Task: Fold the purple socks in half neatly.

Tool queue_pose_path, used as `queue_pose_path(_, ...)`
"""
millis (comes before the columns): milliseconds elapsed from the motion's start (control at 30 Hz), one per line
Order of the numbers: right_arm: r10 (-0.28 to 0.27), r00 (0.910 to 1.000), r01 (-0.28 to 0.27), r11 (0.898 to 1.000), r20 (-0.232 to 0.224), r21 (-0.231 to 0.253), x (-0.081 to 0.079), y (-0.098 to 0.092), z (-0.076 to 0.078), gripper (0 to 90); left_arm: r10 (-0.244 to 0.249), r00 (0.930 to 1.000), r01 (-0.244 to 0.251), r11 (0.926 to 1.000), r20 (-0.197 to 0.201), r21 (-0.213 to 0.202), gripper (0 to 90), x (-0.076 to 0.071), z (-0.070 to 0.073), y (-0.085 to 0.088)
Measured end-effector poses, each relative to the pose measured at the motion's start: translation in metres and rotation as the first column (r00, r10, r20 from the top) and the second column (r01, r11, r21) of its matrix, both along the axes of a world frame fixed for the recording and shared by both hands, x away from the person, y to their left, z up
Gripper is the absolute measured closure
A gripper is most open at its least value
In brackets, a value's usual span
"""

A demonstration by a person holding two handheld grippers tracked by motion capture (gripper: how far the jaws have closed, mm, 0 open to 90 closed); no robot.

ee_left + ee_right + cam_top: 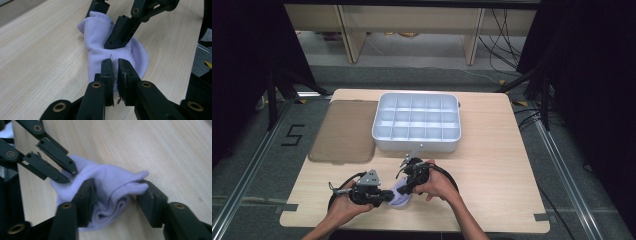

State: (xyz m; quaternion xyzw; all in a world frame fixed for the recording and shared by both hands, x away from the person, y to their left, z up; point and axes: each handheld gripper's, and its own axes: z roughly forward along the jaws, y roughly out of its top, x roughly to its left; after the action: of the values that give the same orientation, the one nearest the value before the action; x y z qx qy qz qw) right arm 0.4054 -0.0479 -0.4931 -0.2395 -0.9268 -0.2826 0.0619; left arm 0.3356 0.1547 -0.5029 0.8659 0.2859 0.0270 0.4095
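A lavender sock [401, 199] lies bunched on the wooden table near its front edge, between both hands. My left gripper [116, 62] comes in from the left, its jaws nearly together and pinching a fold of the sock [100, 32]; its tips [68, 173] bite the fabric's edge. My right gripper [117, 185] straddles the rolled part of the sock [110, 182]. One jaw leans against the fabric. The cuff just meets the other, and a strip of table shows beside it. In the left gripper view the right gripper [100, 28] stands over the sock's far half.
A white tray [414, 145] with many compartments sits at the middle of the table beyond the hands. A brown translucent lid [344, 131] lies flat to its left. Bare wood stretches to the right of the hands.
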Motion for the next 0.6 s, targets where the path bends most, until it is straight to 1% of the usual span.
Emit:
queue_pose_path(33,0.007,1.0,-0.007,1.0,0.001,0.01,0.001,-0.001,-0.001,54.0,0.001,1.0,-0.001,1.0,0.0,-0.001,82.0,0.0,0.0,0.0)
queue_pose_path(67,-0.015,0.9993,0.015,1.0,-0.035,0.0,-0.001,-0.002,0.0,57.3,0.0,1.0,0.0,1.0,0.0,0.0,81.8,0.0,0.0,0.0)
queue_pose_path(100,-0.011,0.9996,0.012,1.0,-0.028,0.008,0.0,-0.003,0.0,59.9,-0.001,1.0,0.001,1.0,-0.001,0.0,81.7,0.0,0.0,0.0)
queue_pose_path(133,-0.015,0.9986,0.016,1.0,-0.05,0.025,-0.002,-0.002,0.0,61.9,-0.003,1.0,0.003,1.0,-0.005,-0.002,81.4,0.0,0.0,0.001)
queue_pose_path(167,0.002,0.9993,-0.001,0.999,-0.036,0.039,0.0,-0.004,-0.001,64.0,-0.004,1.0,0.004,1.0,-0.005,0.0,81.3,0.0,0.0,0.001)
queue_pose_path(200,-0.005,0.9993,0.007,0.999,-0.036,0.039,0.0,-0.004,-0.001,65.5,-0.013,0.9999,0.013,0.9999,0.004,0.008,81.1,0.0,0.001,0.002)
queue_pose_path(233,-0.02,0.9987,0.021,0.999,-0.046,0.024,-0.001,-0.006,0.0,66.8,-0.016,0.9998,0.016,0.9998,0.012,0.008,81.0,0.0,0.001,0.003)
queue_pose_path(267,-0.021,0.9987,0.022,0.999,-0.046,0.025,-0.001,-0.006,0.0,68.7,-0.021,0.9997,0.021,0.9997,0.014,0.01,80.8,0.0,0.001,0.003)
queue_pose_path(300,0.0,0.9993,0.002,0.999,-0.038,0.045,0.0,-0.007,0.0,70.1,-0.022,0.9996,0.022,0.9996,0.016,0.018,80.4,0.0,0.001,0.004)
queue_pose_path(333,-0.028,0.9977,0.031,0.998,-0.062,0.048,-0.002,-0.006,0.001,71.1,-0.014,0.9999,0.014,0.9999,0.005,0.004,80.1,-0.001,0.001,0.004)
queue_pose_path(367,-0.022,0.9978,0.025,0.998,-0.063,0.056,-0.002,-0.006,0.001,72.1,-0.019,0.9998,0.019,0.9998,0.008,0.002,79.8,-0.001,0.001,0.004)
queue_pose_path(400,-0.02,0.9972,0.024,0.998,-0.072,0.055,-0.002,-0.007,0.001,72.8,-0.011,0.9999,0.011,0.9999,0.009,-0.002,79.4,-0.002,0.001,0.004)
queue_pose_path(433,-0.006,0.9982,0.01,0.998,-0.06,0.064,-0.001,-0.007,0.001,73.5,-0.014,0.9998,0.014,0.9999,0.013,0.004,78.9,-0.002,0.002,0.005)
queue_pose_path(467,-0.024,0.9979,0.027,0.998,-0.061,0.06,-0.003,-0.008,0.002,74.2,-0.007,0.9999,0.007,1.0,0.015,0.006,78.4,-0.003,0.002,0.006)
queue_pose_path(500,-0.028,0.9981,0.031,0.998,-0.056,0.059,-0.003,-0.008,0.002,74.6,-0.002,0.9999,0.002,1.0,0.017,0.001,77.8,-0.004,0.003,0.006)
queue_pose_path(533,-0.022,0.9986,0.025,0.998,-0.049,0.063,-0.003,-0.008,0.002,75.1,0.005,1.0,-0.005,1.0,0.008,0.004,75.7,-0.005,0.003,0.007)
queue_pose_path(567,-0.046,0.9967,0.05,0.997,-0.067,0.055,-0.005,-0.007,0.003,75.6,0.013,0.9998,-0.013,0.9999,0.015,0.01,72.5,-0.005,0.005,0.011)
queue_pose_path(600,-0.046,0.9967,0.05,0.997,-0.067,0.055,-0.005,-0.007,0.003,75.6,0.013,0.9998,-0.013,0.9999,0.015,0.01,71.0,-0.005,0.005,0.011)
